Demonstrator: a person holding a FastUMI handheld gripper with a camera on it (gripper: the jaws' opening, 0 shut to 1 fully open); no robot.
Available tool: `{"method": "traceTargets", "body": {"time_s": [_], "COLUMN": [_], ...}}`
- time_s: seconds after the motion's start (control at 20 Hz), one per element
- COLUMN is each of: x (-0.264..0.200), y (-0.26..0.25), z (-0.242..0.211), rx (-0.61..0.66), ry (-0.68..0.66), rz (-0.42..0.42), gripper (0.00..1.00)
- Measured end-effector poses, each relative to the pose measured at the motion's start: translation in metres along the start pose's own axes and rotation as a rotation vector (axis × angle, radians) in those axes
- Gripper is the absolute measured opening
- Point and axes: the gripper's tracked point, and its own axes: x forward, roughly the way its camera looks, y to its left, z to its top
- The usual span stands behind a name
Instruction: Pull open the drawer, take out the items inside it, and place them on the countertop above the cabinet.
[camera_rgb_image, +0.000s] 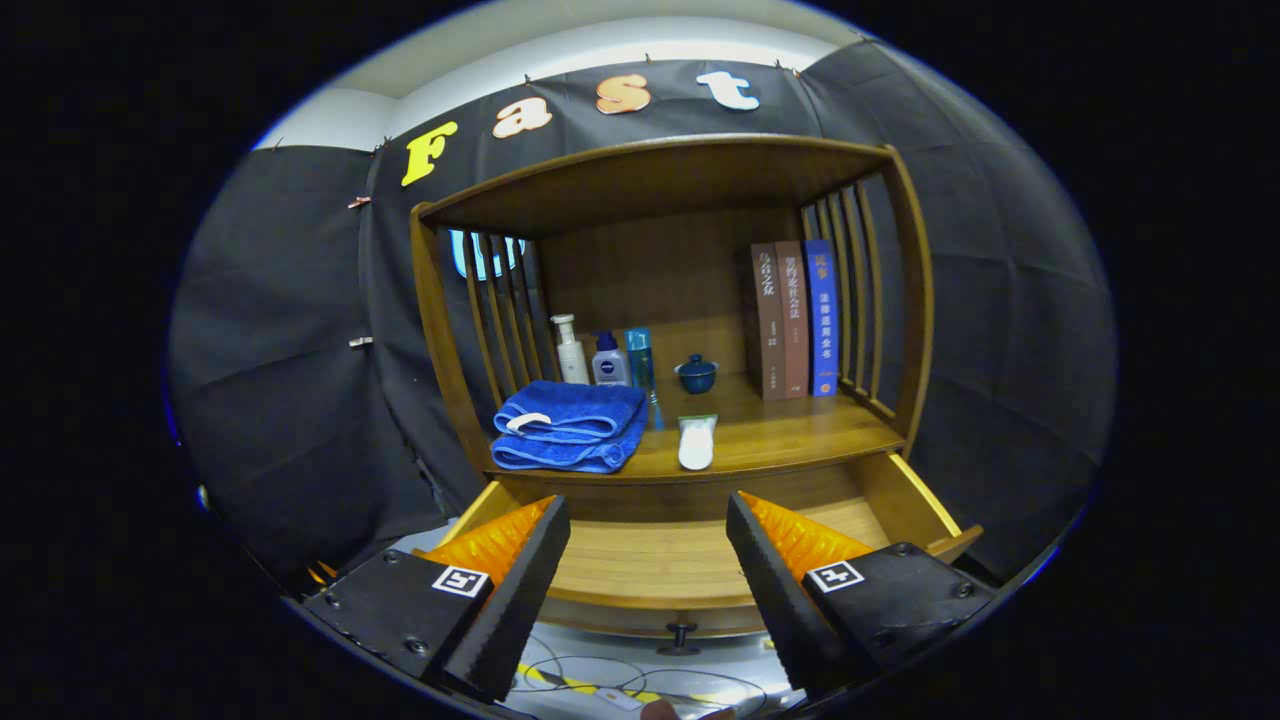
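Observation:
The wooden drawer (650, 560) stands pulled open under the countertop (780, 440), and its bare wooden floor shows between my fingers. Its small dark knob (680, 633) hangs at the front edge, low between the fingers. On the countertop lie a folded blue towel (570, 425) at the left and a white tube (697, 441) near the front edge. My gripper (648, 540) is open, hovering over the open drawer with nothing between its fingers.
At the back of the shelf stand a white pump bottle (571, 350), a small bottle (610, 362), a slim teal bottle (640, 360) and a dark blue lidded cup (696, 374). Three books (795, 318) lean at the right. Cables lie on the floor (620, 680) below.

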Motion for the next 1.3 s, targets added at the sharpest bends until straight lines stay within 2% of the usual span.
{"method": "traceTargets", "body": {"time_s": [0.2,0.4,0.55,0.75,1.05,1.3], "x": [-0.024,-0.027,-0.017,0.009,0.034,0.036], "y": [0.002,0.002,-0.006,-0.014,-0.012,-0.012], "z": [-0.033,-0.074,-0.101,-0.138,-0.166,-0.162], "rx": [-0.062,-0.067,-0.056,-0.054,-0.041,-0.051], "ry": [-0.101,-0.151,-0.167,-0.118,-0.071,-0.106], "rz": [-0.052,-0.074,-0.097,-0.115,-0.124,-0.128], "gripper": [0.99,0.99,0.99,1.00,1.00,0.99]}}
